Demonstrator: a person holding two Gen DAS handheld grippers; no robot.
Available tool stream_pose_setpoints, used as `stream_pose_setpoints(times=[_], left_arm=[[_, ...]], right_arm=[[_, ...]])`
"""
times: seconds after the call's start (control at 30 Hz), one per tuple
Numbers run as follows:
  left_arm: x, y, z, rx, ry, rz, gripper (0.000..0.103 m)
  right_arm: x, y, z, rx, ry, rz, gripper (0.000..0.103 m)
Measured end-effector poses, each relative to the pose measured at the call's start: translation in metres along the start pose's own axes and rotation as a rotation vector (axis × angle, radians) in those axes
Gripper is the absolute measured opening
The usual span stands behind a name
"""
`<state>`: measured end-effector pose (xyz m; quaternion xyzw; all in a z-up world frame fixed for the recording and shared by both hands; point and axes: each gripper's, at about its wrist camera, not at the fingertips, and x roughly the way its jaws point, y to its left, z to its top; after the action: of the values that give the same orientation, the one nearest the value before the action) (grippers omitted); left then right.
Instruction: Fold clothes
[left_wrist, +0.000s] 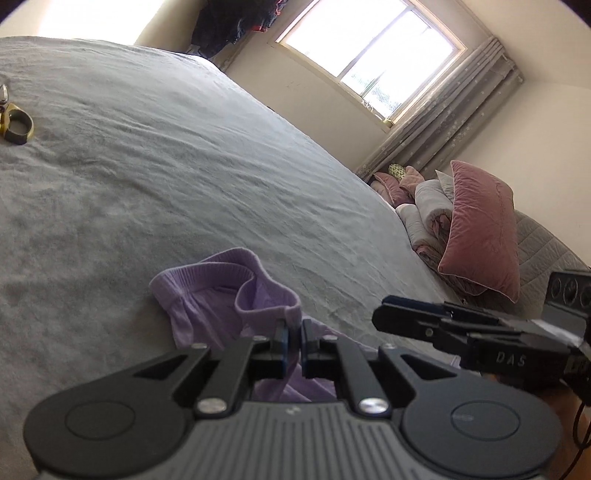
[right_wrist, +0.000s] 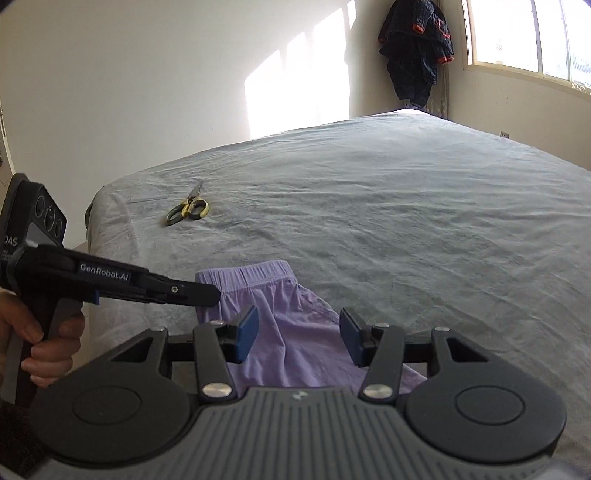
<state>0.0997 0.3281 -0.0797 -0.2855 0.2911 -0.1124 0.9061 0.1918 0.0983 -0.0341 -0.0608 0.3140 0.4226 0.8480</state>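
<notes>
A light purple garment with a ribbed waistband lies on the grey bed near the front edge. It also shows in the right wrist view. My left gripper is shut on the garment's waistband edge. In the right wrist view the left gripper comes in from the left, its tip at the garment's left side. My right gripper is open, its blue pads spread over the garment's middle and holding nothing. In the left wrist view the right gripper comes in from the right.
The grey bedsheet spreads wide beyond the garment. Yellow-handled scissors lie at the far left of the bed, also seen in the left wrist view. Pink and grey pillows are piled at the headboard. Dark clothes hang in the corner.
</notes>
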Motion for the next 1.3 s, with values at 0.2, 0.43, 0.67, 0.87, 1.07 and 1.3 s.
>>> stream_pose_setpoints(times=[0.2, 0.43, 0.67, 0.87, 1.07, 1.3], left_arm=[[0.010, -0.019, -0.003, 0.086, 0.012, -0.030, 0.006], [0.009, -0.016, -0.004, 0.098, 0.010, -0.031, 0.006], [0.006, -0.011, -0.002, 0.076, -0.003, -0.047, 0.006], [0.004, -0.009, -0.001, 0.088, -0.019, -0.044, 0.006], [0.009, 0.016, 0.015, 0.009, -0.037, -0.009, 0.006], [0.021, 0.050, 0.026, -0.131, -0.036, 0.107, 0.006]], right_arm=[[0.068, 0.008, 0.067, 0.031, 0.290, 0.082, 0.054], [0.136, 0.048, 0.074, -0.154, 0.575, -0.042, 0.054], [0.161, 0.070, 0.070, -0.324, 0.721, -0.144, 0.048], [0.167, 0.081, 0.067, -0.490, 0.763, -0.244, 0.009], [0.165, 0.068, 0.077, -0.489, 0.721, -0.298, 0.005], [0.186, 0.059, 0.083, -0.432, 0.667, -0.348, 0.005]])
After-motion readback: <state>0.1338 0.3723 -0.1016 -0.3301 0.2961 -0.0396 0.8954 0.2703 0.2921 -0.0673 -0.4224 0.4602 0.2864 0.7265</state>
